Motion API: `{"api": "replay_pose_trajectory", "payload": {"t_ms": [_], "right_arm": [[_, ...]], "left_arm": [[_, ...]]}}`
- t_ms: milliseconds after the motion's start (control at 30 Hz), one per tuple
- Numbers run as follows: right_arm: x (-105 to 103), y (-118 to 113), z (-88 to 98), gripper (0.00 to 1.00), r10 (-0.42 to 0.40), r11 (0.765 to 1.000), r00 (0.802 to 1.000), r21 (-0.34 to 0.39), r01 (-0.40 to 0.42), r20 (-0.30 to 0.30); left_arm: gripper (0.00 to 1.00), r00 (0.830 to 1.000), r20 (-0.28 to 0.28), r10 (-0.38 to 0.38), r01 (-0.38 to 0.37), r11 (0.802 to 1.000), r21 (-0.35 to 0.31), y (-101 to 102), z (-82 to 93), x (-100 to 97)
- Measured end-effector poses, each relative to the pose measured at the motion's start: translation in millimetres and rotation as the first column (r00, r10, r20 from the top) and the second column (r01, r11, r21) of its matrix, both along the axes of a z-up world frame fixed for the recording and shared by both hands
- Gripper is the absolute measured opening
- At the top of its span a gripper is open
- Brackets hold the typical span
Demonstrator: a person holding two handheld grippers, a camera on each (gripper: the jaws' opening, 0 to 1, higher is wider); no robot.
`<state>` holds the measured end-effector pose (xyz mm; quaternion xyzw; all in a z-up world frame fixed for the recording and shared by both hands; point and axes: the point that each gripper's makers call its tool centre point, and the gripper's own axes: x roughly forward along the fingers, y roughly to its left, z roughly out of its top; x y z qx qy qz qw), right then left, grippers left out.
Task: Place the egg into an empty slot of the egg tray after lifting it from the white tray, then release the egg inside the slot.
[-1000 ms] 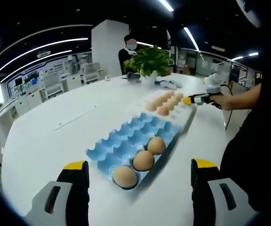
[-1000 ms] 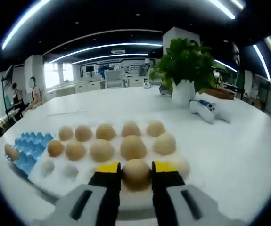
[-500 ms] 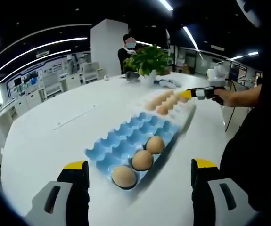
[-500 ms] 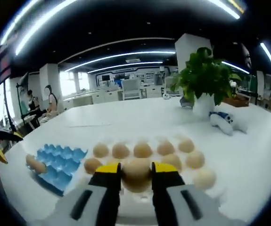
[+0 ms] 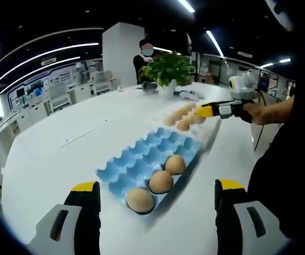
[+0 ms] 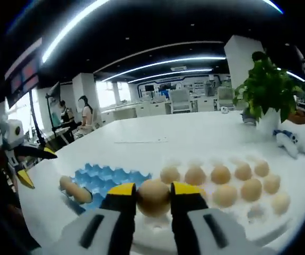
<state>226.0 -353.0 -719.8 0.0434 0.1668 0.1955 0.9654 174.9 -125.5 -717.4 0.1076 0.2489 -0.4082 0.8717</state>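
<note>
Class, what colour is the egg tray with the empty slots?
Blue egg tray; clearest in the left gripper view.

Open office: dark ceiling, light strips [image 6: 157, 62], white pillar [image 5: 122, 53], white table [image 5: 62, 154].

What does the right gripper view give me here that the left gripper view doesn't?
Right gripper view: the egg clamped between the right gripper's yellow tips, close up. Left gripper view: the left gripper open and empty, and three eggs in the near row of the blue egg tray. Both share the blue egg tray, the white tray of eggs and the potted plant.
</note>
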Motion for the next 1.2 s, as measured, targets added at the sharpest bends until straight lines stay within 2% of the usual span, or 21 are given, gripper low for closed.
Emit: {"api": "replay_pose_trajectory", "payload": {"t_ms": [100,200,333,700,767,900,1200], "right_arm": [[-3,11,-2.7,0.24,0.040,0.999,0.999,-0.001,-0.040,-0.009],[-3,15,-2.9,0.24,0.046,0.999,0.999,-0.004,-0.046,-0.005],[-5,38,-6.0,0.24,0.123,0.992,0.992,-0.015,-0.123,-0.013],[-9,84,-14.0,0.24,0.286,0.957,0.958,-0.043,-0.286,-0.025],[-8,89,-15.8,0.24,0.299,0.952,0.954,-0.054,-0.300,-0.015],[-11,99,-24.1,0.24,0.342,0.937,0.939,-0.065,-0.343,-0.035],[-10,106,-30.1,0.24,0.370,0.925,0.928,-0.081,-0.372,-0.044]], "left_arm": [[0.90,1.000,0.002,0.000,0.000,1.000,-0.001,0,0.4,-0.2],[0.90,1.000,0.003,0.002,-0.002,1.000,-0.002,0,0.8,0.2],[0.90,1.000,0.003,-0.001,0.001,1.000,0.001,1,0.4,0.0],[0.90,1.000,0.005,-0.001,0.001,1.000,-0.002,0,1.3,2.0],[0.90,1.000,0.004,0.000,0.000,1.000,-0.003,0,1.1,2.5],[0.90,1.000,0.004,0.003,-0.003,1.000,-0.002,1,1.1,2.9],[0.90,1.000,0.003,0.000,0.000,1.000,-0.004,1,1.5,2.9]]}}
